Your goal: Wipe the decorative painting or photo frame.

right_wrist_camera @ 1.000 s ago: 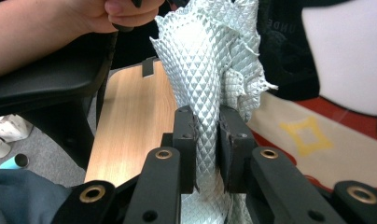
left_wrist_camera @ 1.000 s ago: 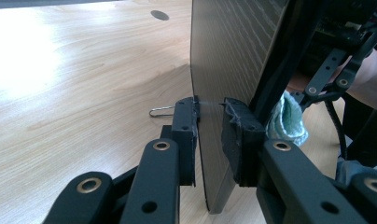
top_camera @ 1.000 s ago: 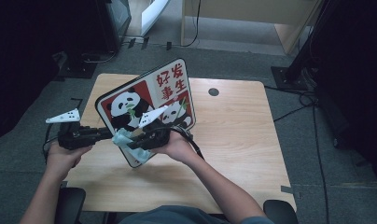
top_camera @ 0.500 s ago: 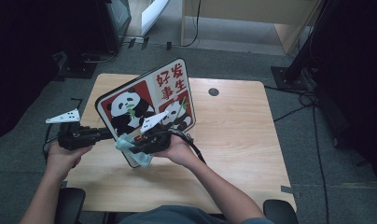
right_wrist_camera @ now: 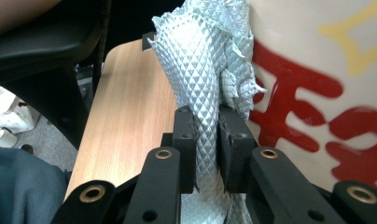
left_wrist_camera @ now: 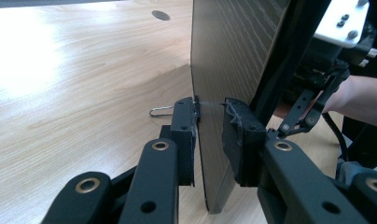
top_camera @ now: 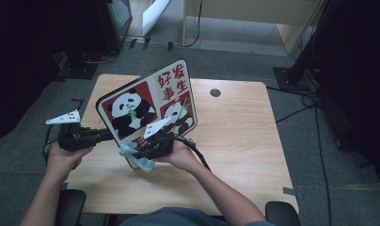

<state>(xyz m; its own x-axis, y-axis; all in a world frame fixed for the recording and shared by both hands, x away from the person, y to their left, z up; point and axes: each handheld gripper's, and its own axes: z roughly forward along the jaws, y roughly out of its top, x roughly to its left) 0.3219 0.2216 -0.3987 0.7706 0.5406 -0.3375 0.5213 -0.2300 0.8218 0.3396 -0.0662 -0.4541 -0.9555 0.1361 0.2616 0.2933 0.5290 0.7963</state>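
Items counted: one wooden table (top_camera: 235, 141) is standing in the frame. One panda board (top_camera: 148, 106) is resting upright on it, showing two pandas. One quilted cloth (right_wrist_camera: 200, 84) is hanging against the board. Two grippers are operating: the left gripper (left_wrist_camera: 210, 135) and the right gripper (right_wrist_camera: 206, 140). One paper clip (left_wrist_camera: 161, 111) is lying on the tabletop.

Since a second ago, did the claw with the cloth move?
Yes. The right claw carried the cloth down the panda board, toward the table's near edge.
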